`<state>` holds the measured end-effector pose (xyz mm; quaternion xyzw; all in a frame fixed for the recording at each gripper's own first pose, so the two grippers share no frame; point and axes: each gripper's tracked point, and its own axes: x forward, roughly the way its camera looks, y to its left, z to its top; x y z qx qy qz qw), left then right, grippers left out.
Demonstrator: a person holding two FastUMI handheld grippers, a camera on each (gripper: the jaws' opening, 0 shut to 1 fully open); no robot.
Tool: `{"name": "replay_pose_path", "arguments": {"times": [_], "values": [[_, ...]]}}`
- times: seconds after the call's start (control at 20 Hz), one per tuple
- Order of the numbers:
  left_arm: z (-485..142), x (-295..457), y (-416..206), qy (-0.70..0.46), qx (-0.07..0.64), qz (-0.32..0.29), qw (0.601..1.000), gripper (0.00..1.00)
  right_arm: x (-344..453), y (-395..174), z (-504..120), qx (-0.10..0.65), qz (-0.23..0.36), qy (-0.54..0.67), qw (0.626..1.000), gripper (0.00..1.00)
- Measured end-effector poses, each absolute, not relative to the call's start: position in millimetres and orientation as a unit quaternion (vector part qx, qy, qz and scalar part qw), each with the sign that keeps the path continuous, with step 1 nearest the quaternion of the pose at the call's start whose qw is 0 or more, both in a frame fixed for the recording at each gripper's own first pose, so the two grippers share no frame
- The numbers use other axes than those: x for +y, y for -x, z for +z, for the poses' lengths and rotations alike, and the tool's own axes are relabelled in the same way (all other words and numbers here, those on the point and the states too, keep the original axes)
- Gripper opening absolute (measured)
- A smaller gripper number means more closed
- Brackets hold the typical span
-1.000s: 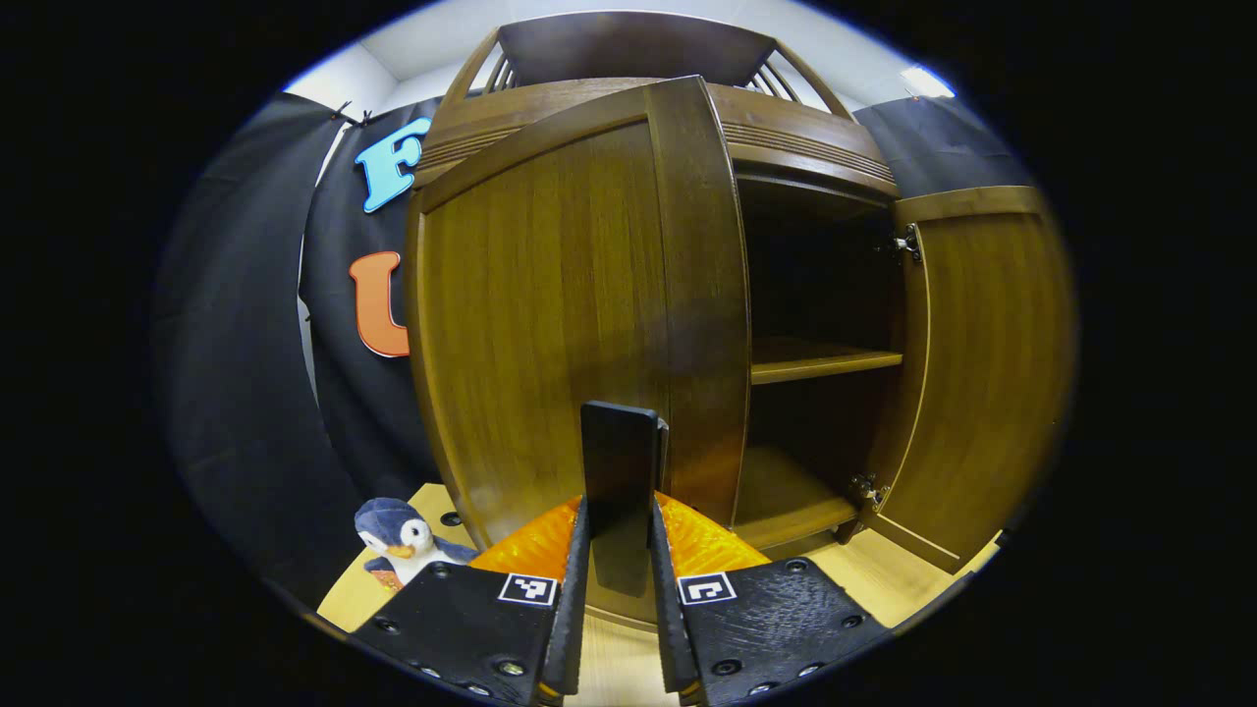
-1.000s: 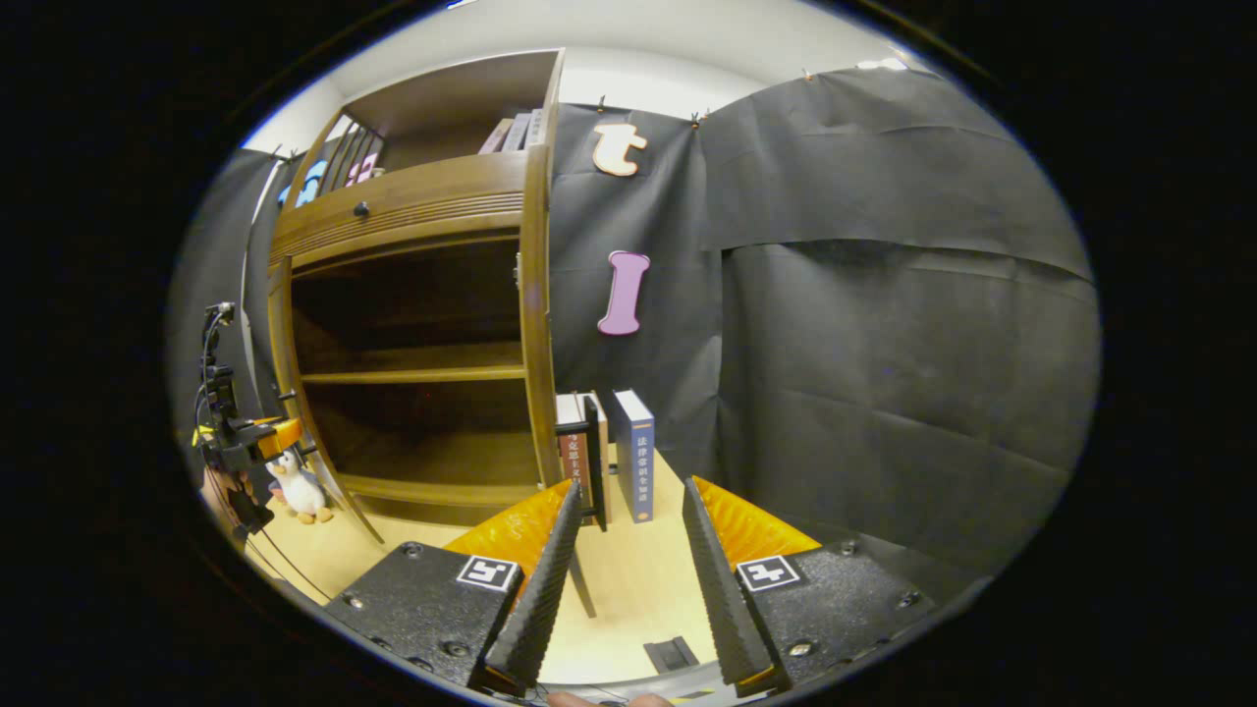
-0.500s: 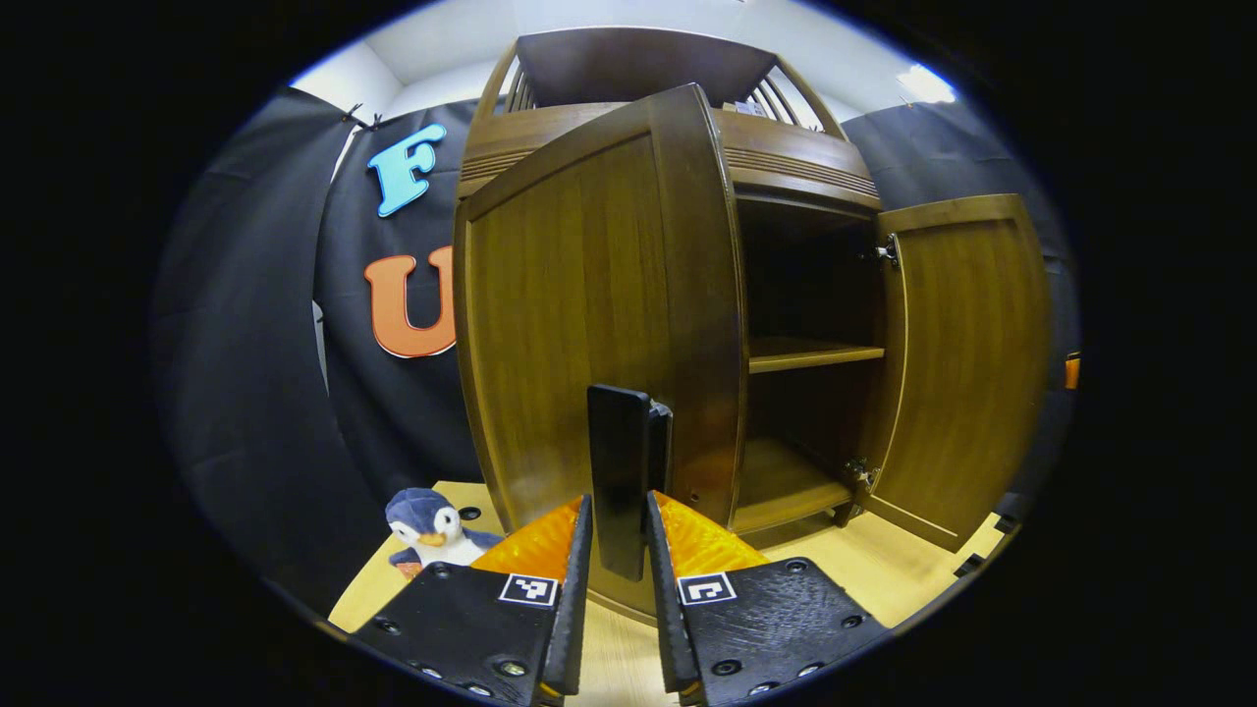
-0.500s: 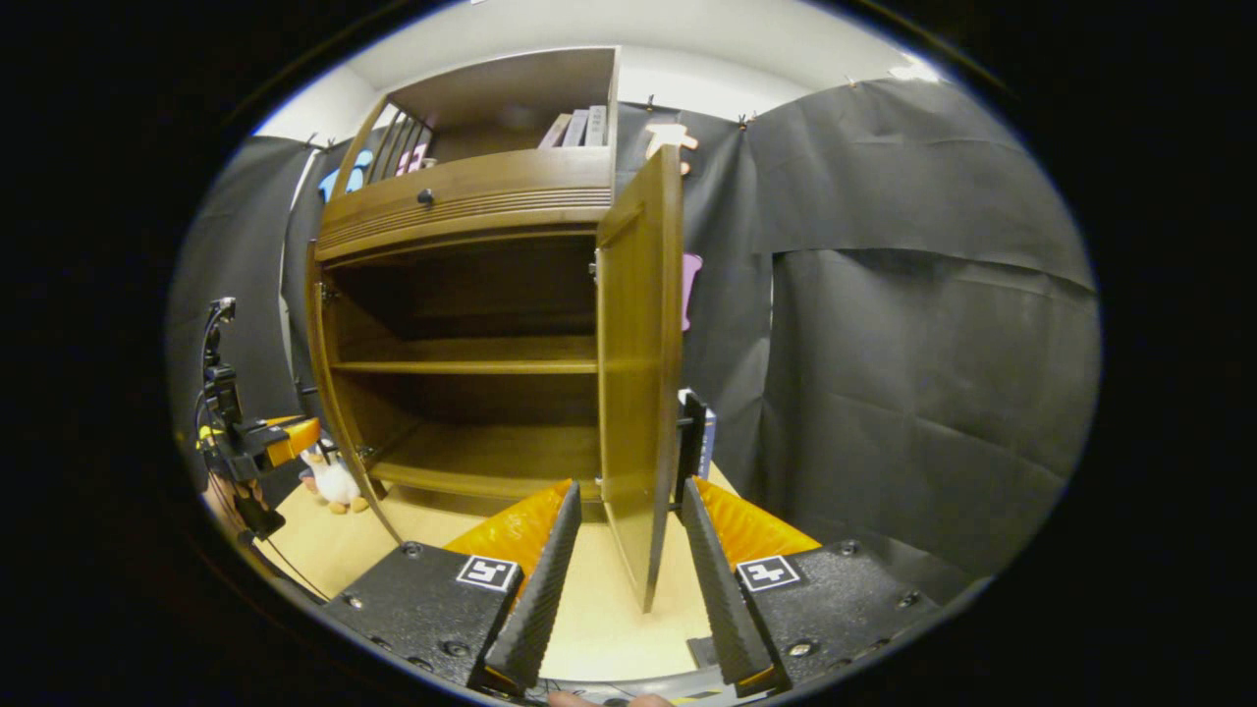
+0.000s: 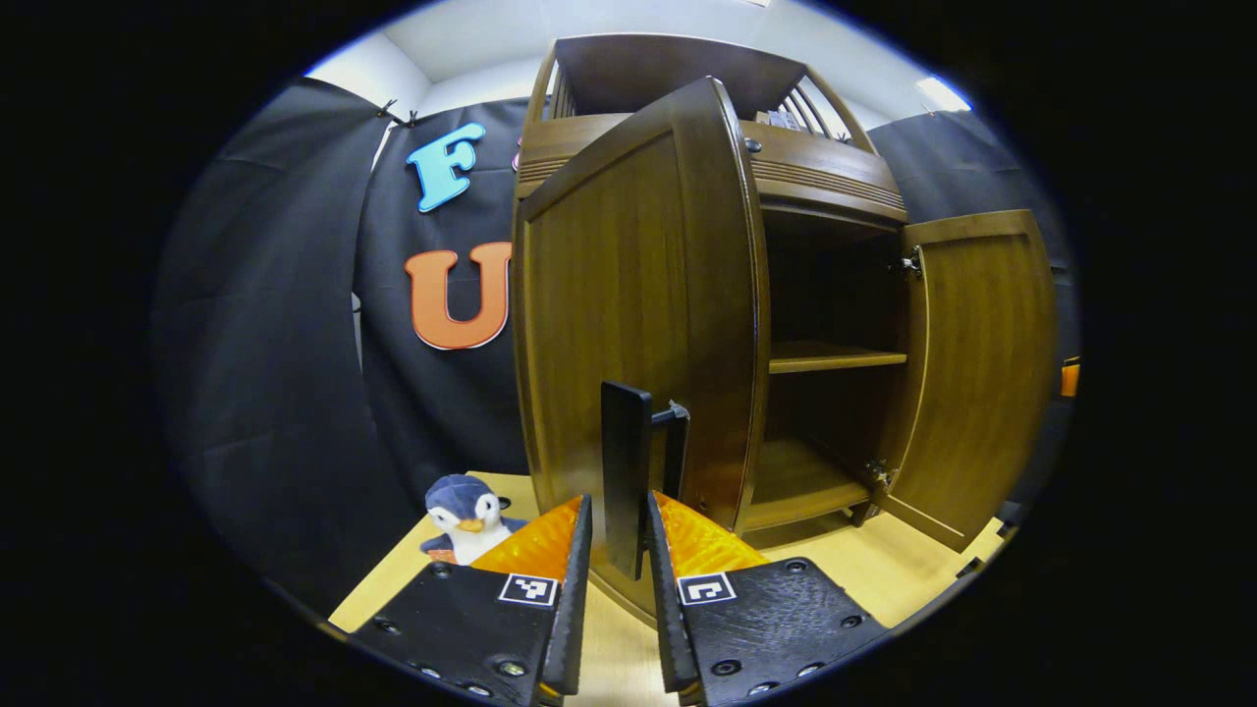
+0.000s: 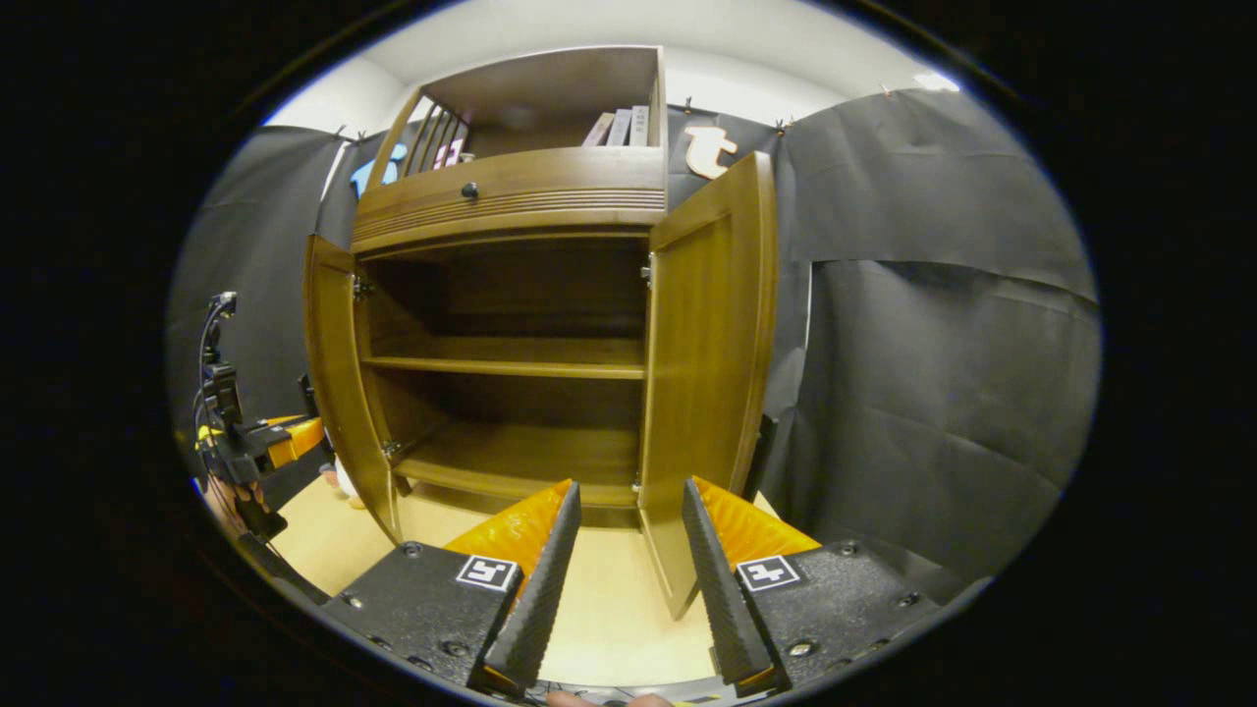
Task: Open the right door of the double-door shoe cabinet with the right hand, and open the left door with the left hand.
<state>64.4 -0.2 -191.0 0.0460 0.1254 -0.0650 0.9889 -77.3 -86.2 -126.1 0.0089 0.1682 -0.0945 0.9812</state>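
Note:
The brown shoe cabinet (image 6: 511,196) stands with both doors swung out and its two shelves bare. In the left gripper view the left door (image 5: 628,295) fills the middle. Its black handle (image 5: 625,462) stands upright between the fingers of my left gripper (image 5: 616,499), which is shut on it. The right door (image 5: 972,363) hangs open farther right. In the right gripper view the right door (image 6: 707,353) stands open just ahead of my right gripper (image 6: 630,486), which is open and holds nothing. The left gripper (image 6: 270,442) and a hand show at the far left, beside the left door (image 6: 329,373).
A penguin toy (image 5: 469,509) sits on the pale wooden floor (image 5: 913,579) left of the cabinet. Several books (image 6: 621,126) stand on the cabinet's open top shelf, and a drawer knob (image 6: 469,190) sits below it. Black cloth walls close in on both sides.
The left door has swung farther out with my left gripper on its handle. The right gripper view has shifted so the right door's inner face now shows, hiding the books on the floor.

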Motion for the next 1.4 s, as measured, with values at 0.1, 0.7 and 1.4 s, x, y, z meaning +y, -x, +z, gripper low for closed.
{"name": "replay_pose_path", "arguments": {"times": [0.1, 0.7, 1.4], "values": [[-189.5, 16.6, -60.4, -0.049, 0.126, -0.045, 0.990, 0.30, -81.7, 72.1, -124.9, 0.167, -0.085, -0.010, 0.982, 0.70], [-197.4, 90.4, -52.2, -0.036, 0.151, 0.008, 0.988, 0.36, -49.0, 54.8, -128.1, 0.171, -0.041, -0.003, 0.984, 0.70], [-180.1, 157.8, -19.5, -0.072, 0.150, 0.073, 0.983, 0.49, -23.7, 42.7, -131.1, 0.172, -0.009, -0.004, 0.985, 0.70]]}}
